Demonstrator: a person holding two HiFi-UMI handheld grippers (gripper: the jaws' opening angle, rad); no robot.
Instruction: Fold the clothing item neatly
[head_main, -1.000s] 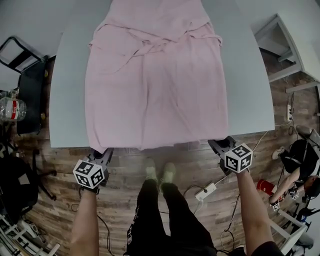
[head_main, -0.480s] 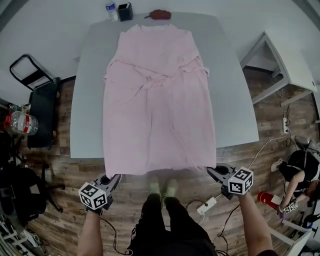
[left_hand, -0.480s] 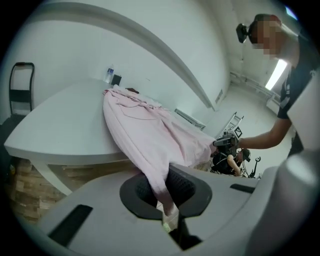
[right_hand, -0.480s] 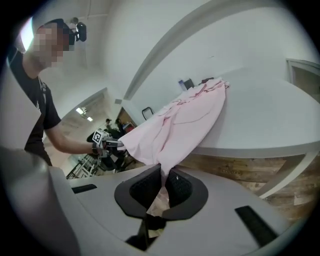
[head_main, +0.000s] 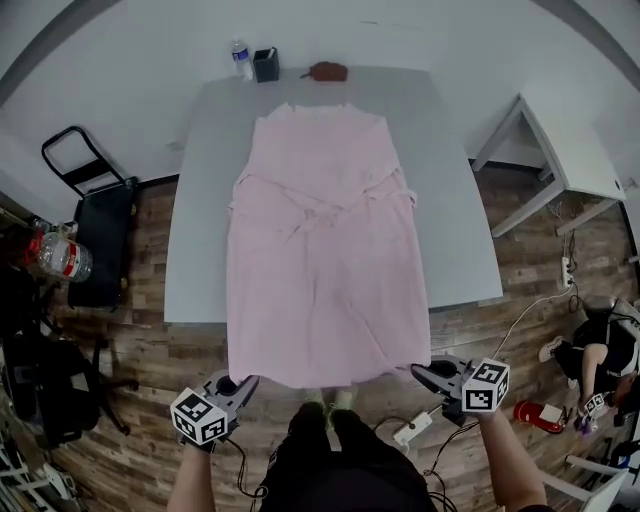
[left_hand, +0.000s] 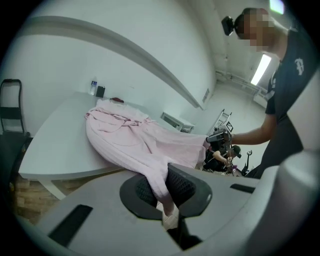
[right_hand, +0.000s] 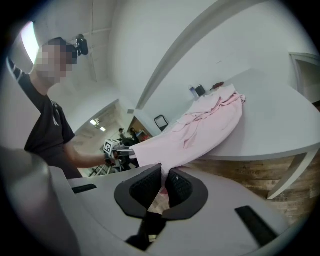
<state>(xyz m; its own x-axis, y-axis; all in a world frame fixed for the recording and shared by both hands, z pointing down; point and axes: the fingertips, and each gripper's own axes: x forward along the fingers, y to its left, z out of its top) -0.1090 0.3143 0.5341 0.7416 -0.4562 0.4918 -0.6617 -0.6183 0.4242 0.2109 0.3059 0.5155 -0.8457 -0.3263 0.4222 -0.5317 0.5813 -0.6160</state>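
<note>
Grey table (head_main: 195, 230): fills the upper middle of the head view, near edge toward the person; a bare, flat bed for the fold.
Pink garment (head_main: 325, 250): a robe-like piece lying lengthwise on the table, collar toward the top of the frame. Its hem reaches past the near edge and is held off it at both corners, likely so it can be carried over as one straight fold.
Left gripper (head_main: 238, 388): lower left of the head view, jaws clenched on the hem's left corner.
Right gripper (head_main: 428, 374): lower right, jaws likewise clamped on the right corner; the pair stand about level, so the hem runs fairly straight between them.
Far-edge items: bottle (head_main: 240, 58), dark cup (head_main: 266, 65) and brown object (head_main: 327, 71) sit along the table's top edge, just beyond the collar and clear of the cloth.
Head view alone: the whole layout, with sleeves and tie crossed at mid-garment.
Left gripper view alone: cloth bunched between the ribbed pads (left_hand: 184, 184), a tail dangling below them.
Right gripper view alone: a thin fabric edge pinched tight, the other gripper visible across the hem.
</note>
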